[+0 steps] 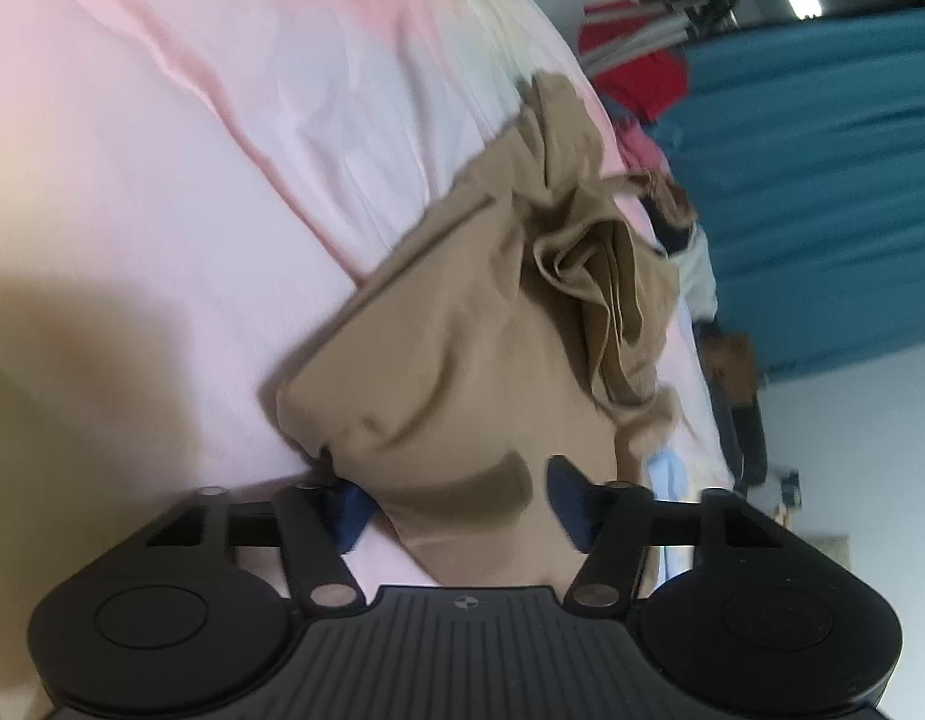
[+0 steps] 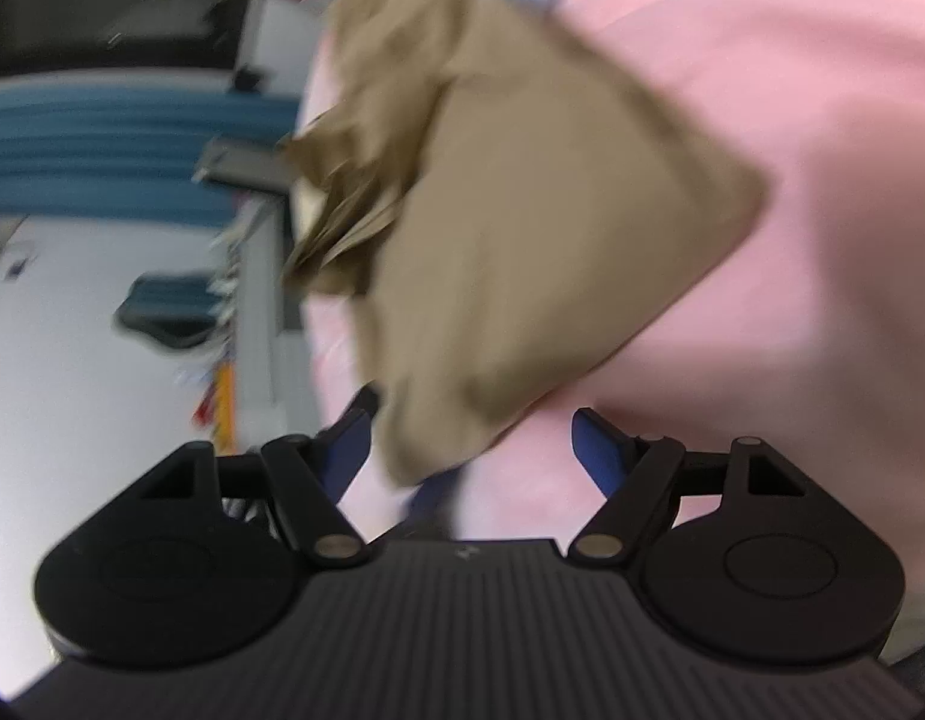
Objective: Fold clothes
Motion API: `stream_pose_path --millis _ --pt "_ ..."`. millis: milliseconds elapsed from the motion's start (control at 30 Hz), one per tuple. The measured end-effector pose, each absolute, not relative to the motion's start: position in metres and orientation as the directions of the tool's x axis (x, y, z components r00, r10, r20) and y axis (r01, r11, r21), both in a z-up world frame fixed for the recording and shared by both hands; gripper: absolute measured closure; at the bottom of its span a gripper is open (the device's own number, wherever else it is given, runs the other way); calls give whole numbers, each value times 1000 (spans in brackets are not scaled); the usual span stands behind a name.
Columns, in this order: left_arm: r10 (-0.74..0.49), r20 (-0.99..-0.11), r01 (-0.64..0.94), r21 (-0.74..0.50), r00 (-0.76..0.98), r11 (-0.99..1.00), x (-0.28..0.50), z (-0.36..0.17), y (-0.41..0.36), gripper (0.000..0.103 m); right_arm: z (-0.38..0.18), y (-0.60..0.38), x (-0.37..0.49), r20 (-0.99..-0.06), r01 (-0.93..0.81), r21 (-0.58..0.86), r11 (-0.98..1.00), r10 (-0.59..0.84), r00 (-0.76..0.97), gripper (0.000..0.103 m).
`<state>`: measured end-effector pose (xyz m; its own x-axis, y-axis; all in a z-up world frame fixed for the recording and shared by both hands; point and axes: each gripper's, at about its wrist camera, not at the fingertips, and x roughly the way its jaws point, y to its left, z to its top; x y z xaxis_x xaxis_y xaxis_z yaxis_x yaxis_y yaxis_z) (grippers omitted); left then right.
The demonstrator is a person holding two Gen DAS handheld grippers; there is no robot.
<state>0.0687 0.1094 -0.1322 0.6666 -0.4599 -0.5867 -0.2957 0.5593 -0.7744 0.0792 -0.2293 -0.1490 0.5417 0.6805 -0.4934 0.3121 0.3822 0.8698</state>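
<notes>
In the left wrist view, a tan, soft cotton garment (image 1: 462, 348) lies on a pale pink bed sheet (image 1: 162, 180), partly flat and partly bunched into a heap of folds on its far side. The left gripper (image 1: 450, 498) has its two blue-tipped fingers (image 1: 567, 501) spread apart, and the near end of the tan cloth passes between them without being pinched, as far as the picture shows; I judge the fingers stand wide like this so that they can take or let go this edge, and one picture cannot say which. Beyond the bed hang a teal curtain (image 1: 822, 180) and some red clothing (image 1: 642, 72). In the right wrist view, which is blurred by motion, the same garment (image 2: 552, 210) shows a smoother flat panel with a pointed corner toward the sheet (image 2: 792, 120) and crumpled cloth toward the bed's edge. The right gripper (image 2: 471, 450) also has its fingers well apart, with the lower tip of the cloth hanging near the left one; whether it touches is not clear. The garment is not in a neat folded form, so the two grippers at opposite ends probably serve to stretch it.
</notes>
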Motion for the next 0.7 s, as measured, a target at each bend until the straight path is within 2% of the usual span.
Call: stream_pose_path --millis 67,167,267,300,367,433,533,700 --pt "-449 -582 -306 -779 678 547 69 -135 111 64 -154 -239 79 -492 347 870 349 650 579 28" --pt "-438 -573 -311 -786 693 535 68 -137 113 82 -155 -247 76 -488 361 873 329 606 629 34" --pt "-434 -551 -299 -799 713 522 65 -136 116 93 -150 -247 76 -517 354 854 381 548 658 50" --pt "-431 -539 -290 -804 724 518 63 -134 116 93 -150 -247 77 -533 360 842 400 526 662 59" --pt "-439 -504 -257 -822 744 508 60 -130 116 96 -152 -252 76 -542 371 836 404 505 671 67" --pt "-442 -465 -211 -834 767 511 57 -121 114 97 -139 -254 72 -519 335 846 416 491 700 78" --pt "-443 -406 -120 -830 799 545 50 -101 107 98 -118 -257 67 -475 272 858 436 471 743 87" --pt "-437 -343 -28 -812 831 584 28 -56 99 98 -83 -261 57 -396 167 865 473 440 806 90"
